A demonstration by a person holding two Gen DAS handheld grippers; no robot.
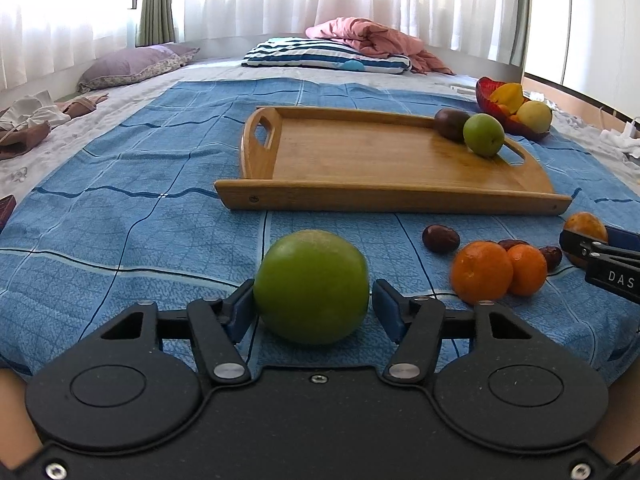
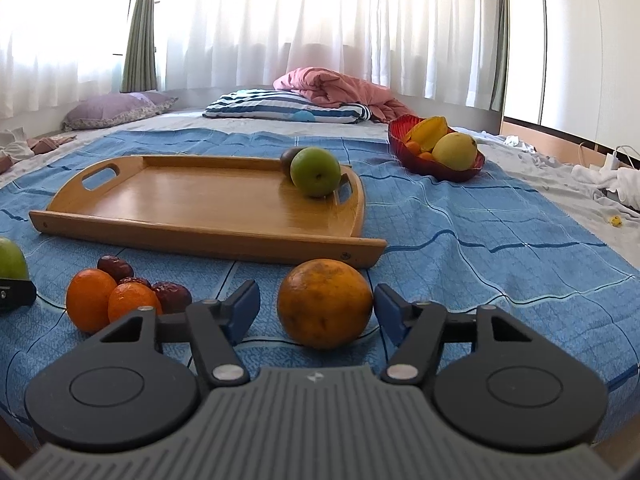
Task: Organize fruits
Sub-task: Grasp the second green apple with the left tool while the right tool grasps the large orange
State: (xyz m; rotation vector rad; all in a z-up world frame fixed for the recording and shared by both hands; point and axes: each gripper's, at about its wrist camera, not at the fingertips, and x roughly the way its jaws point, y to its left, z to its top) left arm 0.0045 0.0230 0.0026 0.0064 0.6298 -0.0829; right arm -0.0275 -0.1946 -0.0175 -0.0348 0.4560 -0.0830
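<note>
tray (image 2: 224, 204) long axis left-right, level

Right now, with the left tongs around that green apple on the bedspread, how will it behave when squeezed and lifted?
The green apple looks round and smooth, so it may roll or slip. The left tongs flank it near its widest part, which should help. It looks firm, unlikely to squash.

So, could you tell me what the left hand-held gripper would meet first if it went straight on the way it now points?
The left hand-held gripper would meet the green apple at once: it already sits between the open pads, with a sliver of gap still showing on each side. Behind it lie blue cloth and then, probably, the wooden tray.
</note>
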